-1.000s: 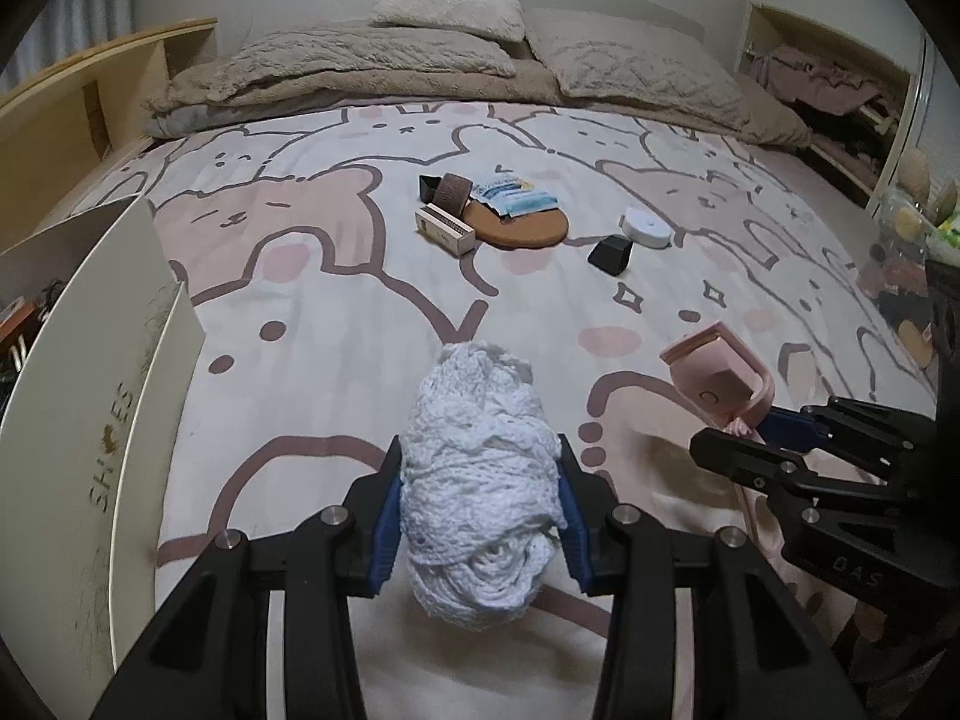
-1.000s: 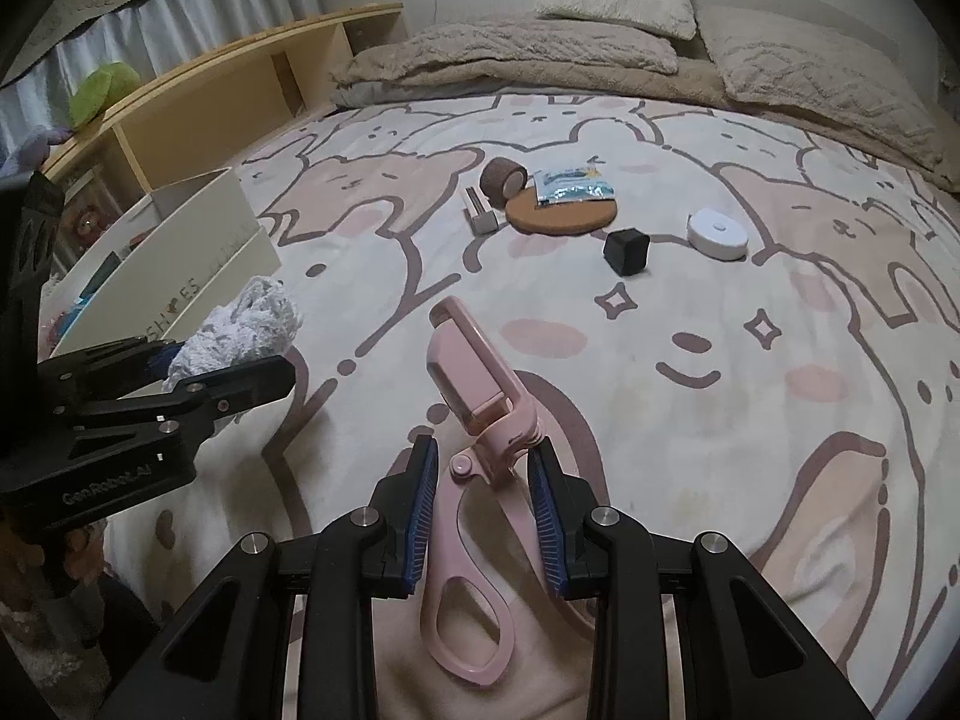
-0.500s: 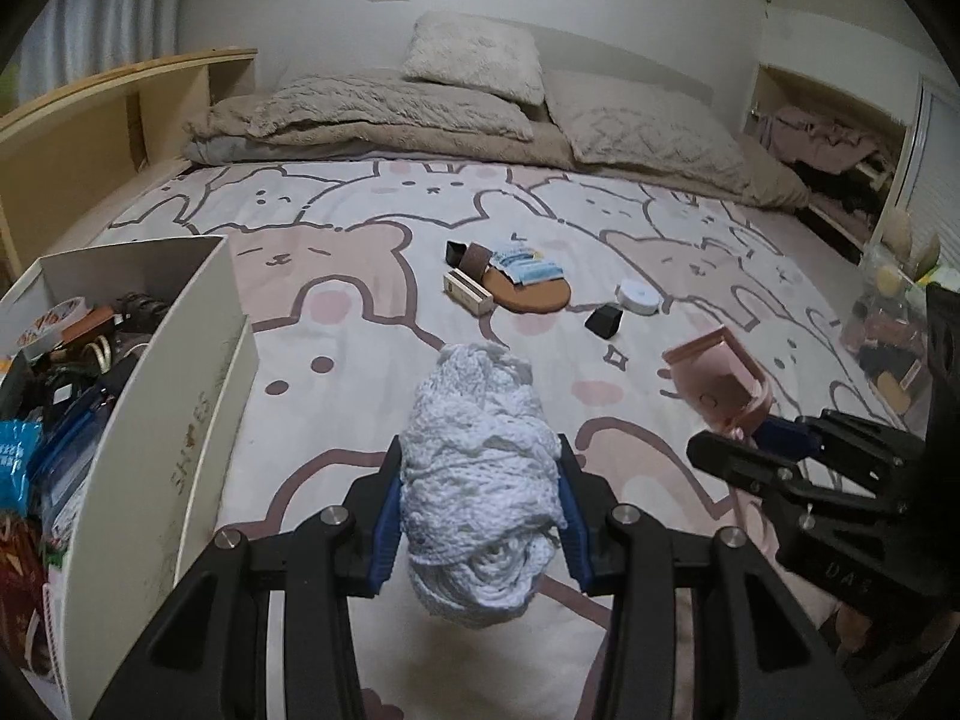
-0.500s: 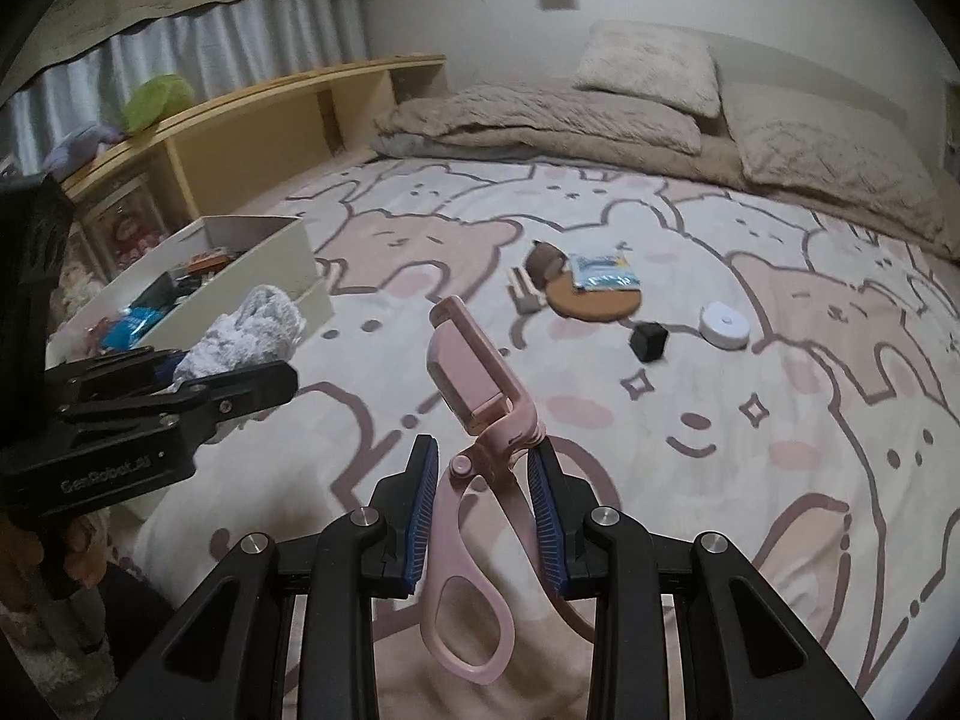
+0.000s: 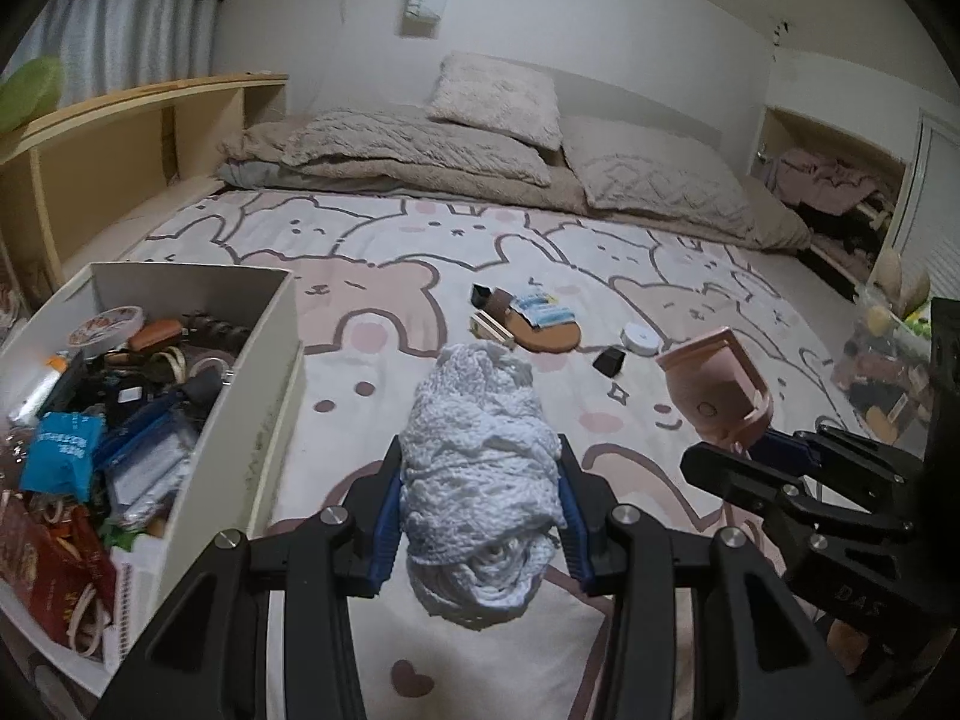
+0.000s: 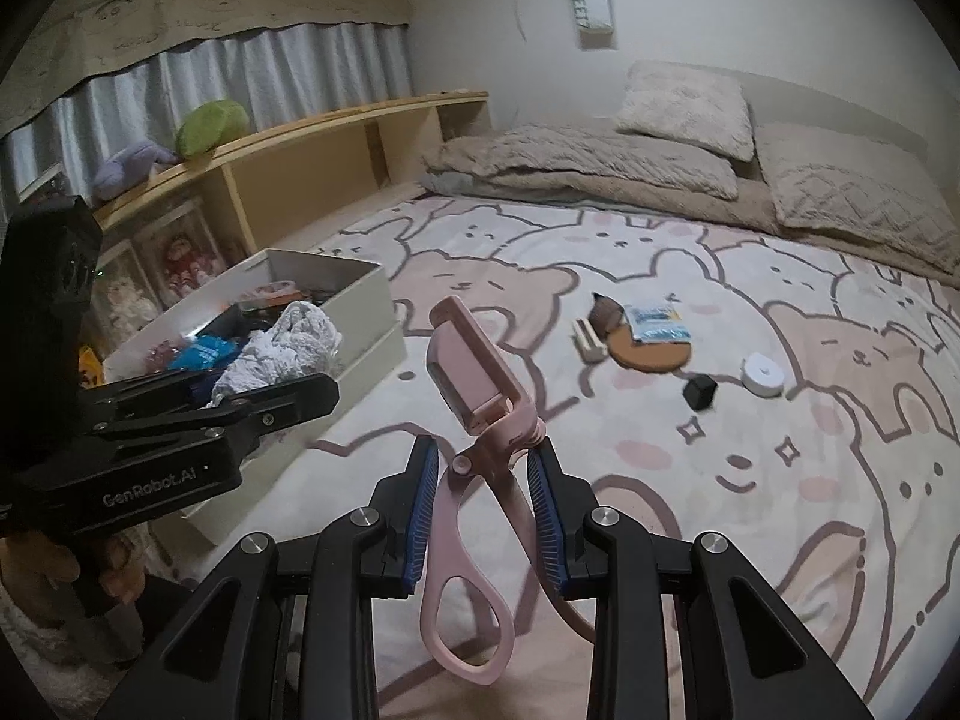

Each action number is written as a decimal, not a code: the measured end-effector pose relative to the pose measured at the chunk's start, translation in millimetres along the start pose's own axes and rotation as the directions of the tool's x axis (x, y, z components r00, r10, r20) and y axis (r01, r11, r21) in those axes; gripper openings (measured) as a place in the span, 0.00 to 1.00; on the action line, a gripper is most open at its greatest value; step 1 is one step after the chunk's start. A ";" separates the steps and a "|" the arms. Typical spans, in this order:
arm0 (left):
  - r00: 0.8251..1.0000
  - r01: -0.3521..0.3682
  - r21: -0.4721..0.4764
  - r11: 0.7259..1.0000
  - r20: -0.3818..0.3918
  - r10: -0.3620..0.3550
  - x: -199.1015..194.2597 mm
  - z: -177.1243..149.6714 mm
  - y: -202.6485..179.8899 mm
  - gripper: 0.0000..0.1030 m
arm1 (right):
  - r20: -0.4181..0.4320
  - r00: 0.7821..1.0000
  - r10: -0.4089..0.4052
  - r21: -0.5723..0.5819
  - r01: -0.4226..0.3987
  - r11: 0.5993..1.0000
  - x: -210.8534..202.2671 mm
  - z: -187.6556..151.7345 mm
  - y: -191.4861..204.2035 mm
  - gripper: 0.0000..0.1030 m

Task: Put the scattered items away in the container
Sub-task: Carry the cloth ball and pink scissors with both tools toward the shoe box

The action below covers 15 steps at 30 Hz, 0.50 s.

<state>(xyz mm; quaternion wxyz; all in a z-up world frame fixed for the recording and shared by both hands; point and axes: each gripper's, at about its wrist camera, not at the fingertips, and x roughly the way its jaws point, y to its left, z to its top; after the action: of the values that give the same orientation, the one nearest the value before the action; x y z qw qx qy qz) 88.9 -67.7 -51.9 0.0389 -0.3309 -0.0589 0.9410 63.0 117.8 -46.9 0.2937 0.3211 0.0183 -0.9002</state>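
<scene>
My left gripper [image 5: 480, 480] is shut on a bundle of white knitted cloth [image 5: 477, 468], held above the bed to the right of the white box [image 5: 264, 372]. The box is full of mixed items. My right gripper [image 6: 486, 480] is shut on a pink eyelash curler [image 6: 474, 372], held up over the bed; it shows in the left wrist view [image 5: 714, 390] too. In the right wrist view the left gripper [image 6: 264, 402] with the cloth [image 6: 282, 348] is near the box [image 6: 360, 306].
On the bear-print bedspread lie a brown round mat [image 5: 549, 336] with a blue packet [image 5: 546, 312], a small wooden piece [image 5: 492, 327], a black cube [image 5: 609, 360] and a white round disc [image 5: 639, 339]. Pillows lie at the head. A wooden shelf [image 6: 300, 174] runs along the left.
Both grippers have risen and pulled back from the bed with their items. The white box has come into fuller view at the left, closer to the left gripper.
</scene>
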 end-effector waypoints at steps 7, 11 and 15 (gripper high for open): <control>1.000 0.007 -0.040 0.999 0.015 -0.006 -17.8 2.7 23.3 0.42 | 0.003 0.999 0.038 -0.030 -0.037 0.999 -3.8 10.6 24.9 0.30; 0.999 0.010 -0.069 0.998 0.038 -0.007 -32.5 5.4 40.7 0.42 | -0.007 0.997 0.080 -0.026 -0.080 0.996 0.1 16.9 35.5 0.30; 0.998 -0.024 -0.073 0.997 0.061 0.029 -47.0 8.0 58.5 0.42 | -0.011 0.994 0.105 -0.037 -0.106 0.994 3.3 22.5 48.4 0.30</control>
<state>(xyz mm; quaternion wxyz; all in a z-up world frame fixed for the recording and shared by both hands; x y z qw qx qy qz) 118.4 -131.5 -24.6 0.0125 -0.3035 -0.0899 0.9485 74.3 71.0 -23.5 0.3468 0.3200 0.0196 -0.8814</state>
